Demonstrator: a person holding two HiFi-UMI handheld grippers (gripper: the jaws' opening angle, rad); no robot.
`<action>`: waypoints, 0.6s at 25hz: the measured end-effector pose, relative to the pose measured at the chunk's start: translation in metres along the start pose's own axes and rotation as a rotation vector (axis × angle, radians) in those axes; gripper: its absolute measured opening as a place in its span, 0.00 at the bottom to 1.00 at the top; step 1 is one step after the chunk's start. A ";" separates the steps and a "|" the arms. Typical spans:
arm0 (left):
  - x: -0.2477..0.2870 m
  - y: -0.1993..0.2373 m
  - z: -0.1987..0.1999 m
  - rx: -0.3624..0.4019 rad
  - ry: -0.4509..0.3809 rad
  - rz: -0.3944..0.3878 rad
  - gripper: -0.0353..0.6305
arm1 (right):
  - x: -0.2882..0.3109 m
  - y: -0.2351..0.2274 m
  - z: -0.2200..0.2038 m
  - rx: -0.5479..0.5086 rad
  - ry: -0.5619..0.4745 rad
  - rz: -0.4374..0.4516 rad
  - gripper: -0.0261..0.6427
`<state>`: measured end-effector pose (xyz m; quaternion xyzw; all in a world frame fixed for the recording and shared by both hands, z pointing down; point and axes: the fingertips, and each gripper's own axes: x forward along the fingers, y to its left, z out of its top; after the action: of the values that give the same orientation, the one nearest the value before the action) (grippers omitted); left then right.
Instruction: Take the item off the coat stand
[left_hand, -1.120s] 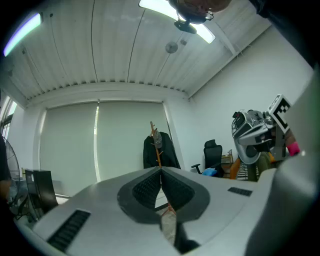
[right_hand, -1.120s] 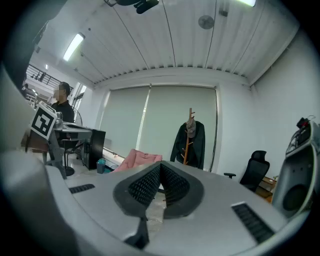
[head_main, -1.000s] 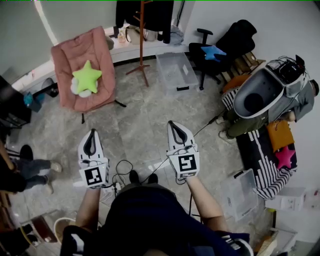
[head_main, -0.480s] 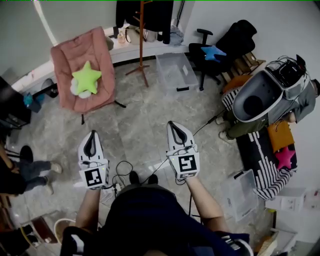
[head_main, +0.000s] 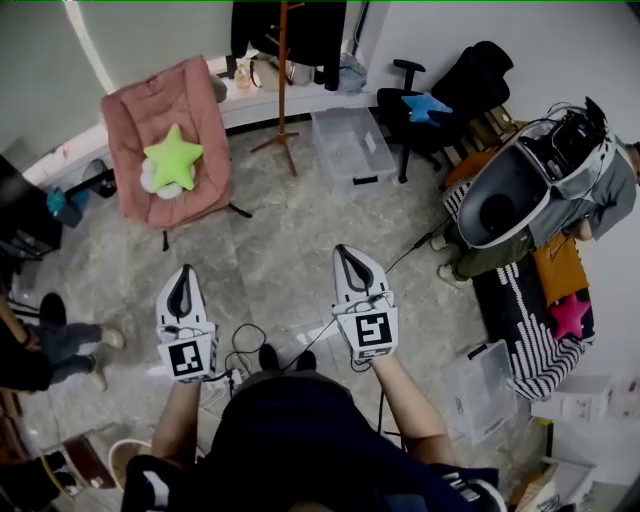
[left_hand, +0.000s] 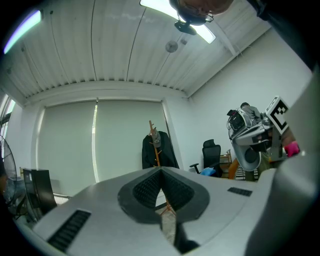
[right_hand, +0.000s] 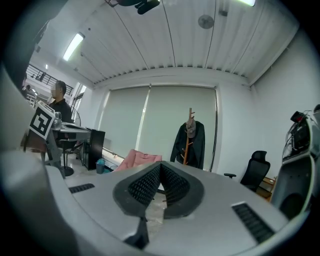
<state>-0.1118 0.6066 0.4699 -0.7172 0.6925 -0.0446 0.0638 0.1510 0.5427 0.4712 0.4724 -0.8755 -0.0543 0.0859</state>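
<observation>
Jaws pressed together and empty on both grippers, well short of the coat stand.
Left gripper (head_main: 184, 272) and right gripper (head_main: 344, 252) sit at the lower centre of the head view. The black coat (head_main: 312, 30) and grey cap (right_hand: 190, 128) hang on the slim wooden coat stand (head_main: 284, 90) at top centre, well apart from both. Arriving with the tips unopened would only shove the fabric, and a sideways tug could tip the stand toward the clear plastic bin (head_main: 350, 145) beside its base.

Head view: high, looking steeply down at floor (head_main: 290, 230); coat stand (head_main: 284, 80) far off, top edge. Gripper views: low, near-level, both facing that same distant stand.
</observation>
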 end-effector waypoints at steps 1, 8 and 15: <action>0.001 0.001 0.000 0.003 0.000 -0.001 0.09 | 0.001 0.000 0.000 -0.002 -0.001 0.000 0.06; 0.004 0.002 0.000 0.008 -0.003 -0.009 0.09 | 0.006 0.001 0.001 -0.013 0.005 0.008 0.07; 0.003 0.003 0.000 0.003 0.000 -0.012 0.09 | 0.011 0.004 0.002 -0.022 0.013 0.038 0.24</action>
<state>-0.1143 0.6031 0.4697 -0.7212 0.6881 -0.0463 0.0646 0.1416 0.5359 0.4706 0.4552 -0.8830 -0.0592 0.0977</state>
